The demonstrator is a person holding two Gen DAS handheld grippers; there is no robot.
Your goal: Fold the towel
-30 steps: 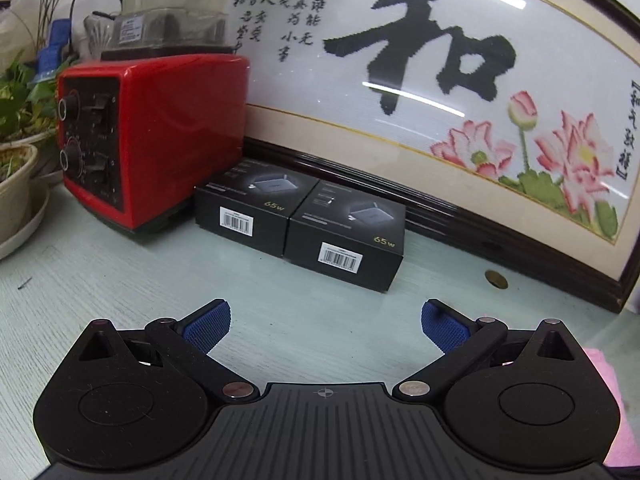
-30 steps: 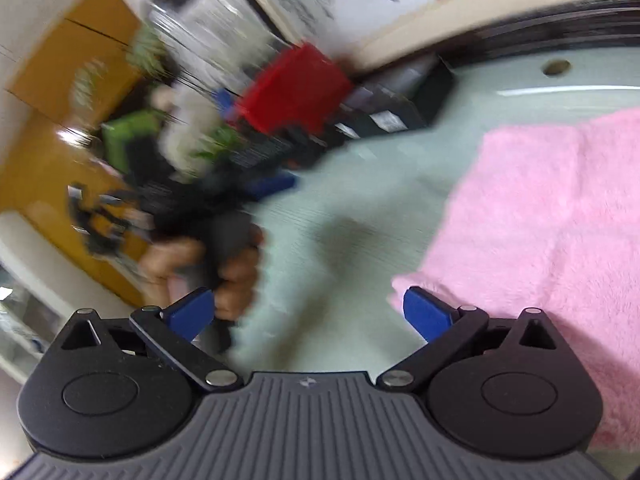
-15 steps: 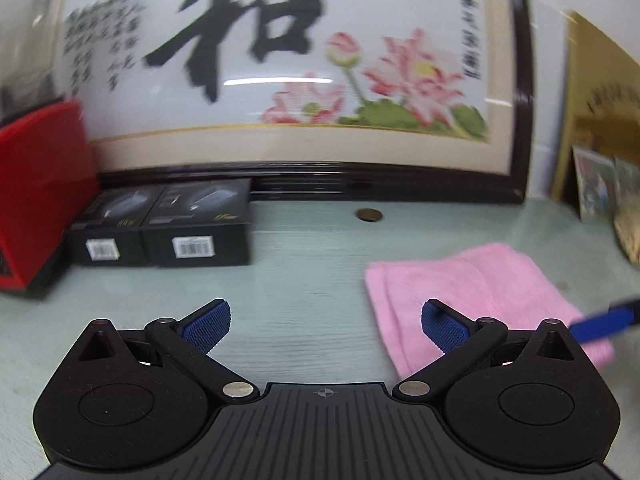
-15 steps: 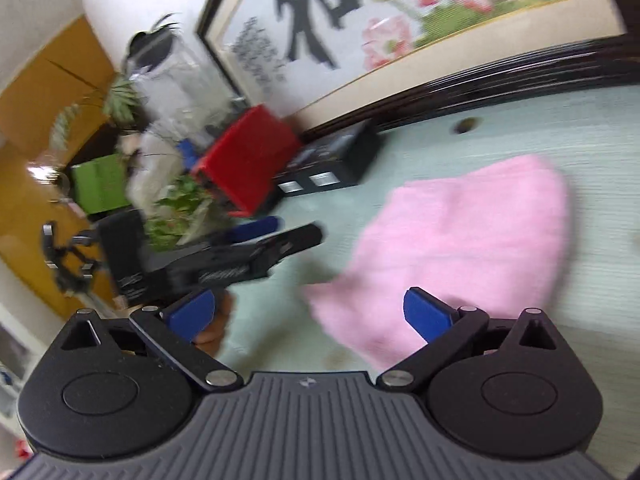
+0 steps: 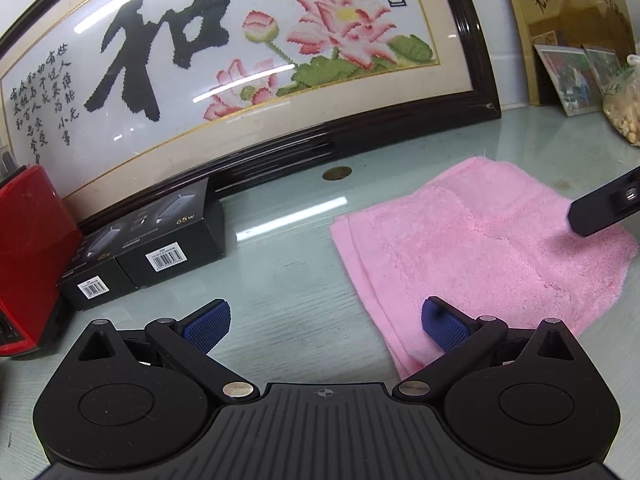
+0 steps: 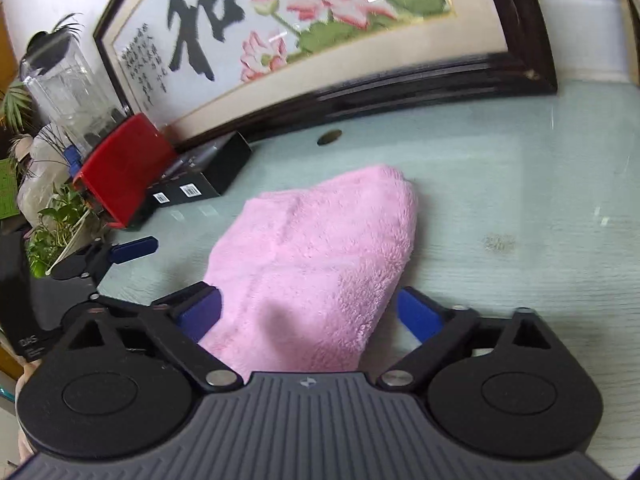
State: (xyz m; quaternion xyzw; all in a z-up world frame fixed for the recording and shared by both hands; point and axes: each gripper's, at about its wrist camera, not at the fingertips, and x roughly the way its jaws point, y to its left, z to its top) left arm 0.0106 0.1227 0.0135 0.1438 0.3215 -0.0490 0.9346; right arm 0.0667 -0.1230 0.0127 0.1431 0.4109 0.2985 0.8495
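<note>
1. Since the right gripper (image 6: 308,312) straddles the towel's (image 6: 316,256) near end, its jaws have just been closing, pads not yet pressing the pile.
2. Left gripper (image 5: 326,322) jaws wide, empty; right pad over the towel's near-left corner, probably to pin or lift it.
3. Towel already doubled, flat on table (image 5: 280,280).
4. Containers: two shut boxes (image 5: 140,248), contents unseen; blender jar (image 6: 68,92) looks empty.

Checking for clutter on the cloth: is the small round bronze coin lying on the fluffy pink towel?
No: in the left wrist view the small round bronze coin lies on the bare pale green tabletop, apart from the fluffy pink towel.
</note>
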